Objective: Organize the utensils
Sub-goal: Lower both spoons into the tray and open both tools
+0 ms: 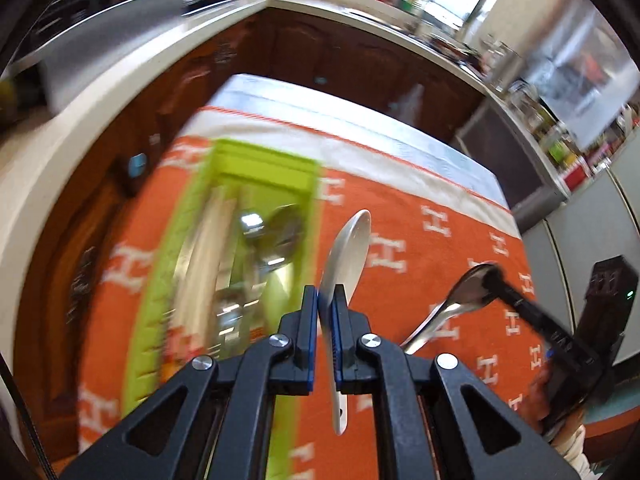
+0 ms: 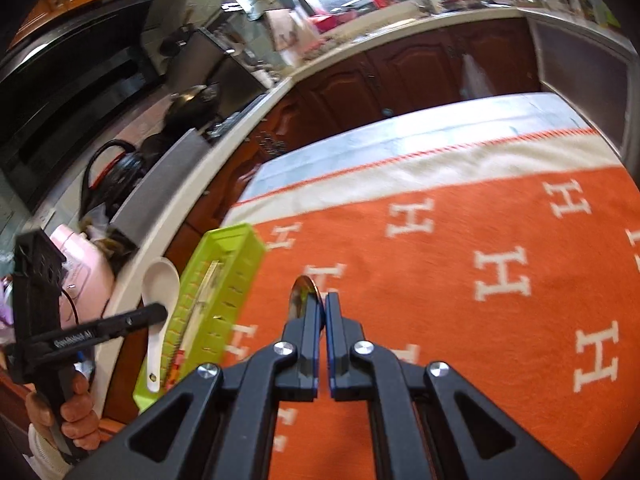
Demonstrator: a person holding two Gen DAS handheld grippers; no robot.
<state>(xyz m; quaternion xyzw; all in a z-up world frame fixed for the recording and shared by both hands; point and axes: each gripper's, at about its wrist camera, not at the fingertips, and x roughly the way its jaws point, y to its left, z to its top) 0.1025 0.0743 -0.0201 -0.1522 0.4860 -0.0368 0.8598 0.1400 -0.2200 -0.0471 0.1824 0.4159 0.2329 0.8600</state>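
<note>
While your left gripper (image 1: 325, 294) is clenched on the white spoon (image 1: 345, 248), the spoon rides above the cloth (image 1: 432, 216), bowl pointing far and handle hanging back toward you past the fingers. Just left of it lies the green tray (image 1: 188, 216), blurred, with metal cutlery (image 1: 276, 236) lying along its compartments. Your right gripper (image 2: 323, 300) is clamped on the metal spoon (image 2: 302, 294); its bowl sticks out beyond the fingertips, over the orange part of the cloth and right of the tray. From the left wrist view, that spoon's handle slants down toward the near side. Your left hand (image 2: 66, 416) grips its handle at the near left. Beyond the table's far edge run dark wooden cabinets (image 1: 336, 52) under a pale counter (image 2: 224, 148).
</note>
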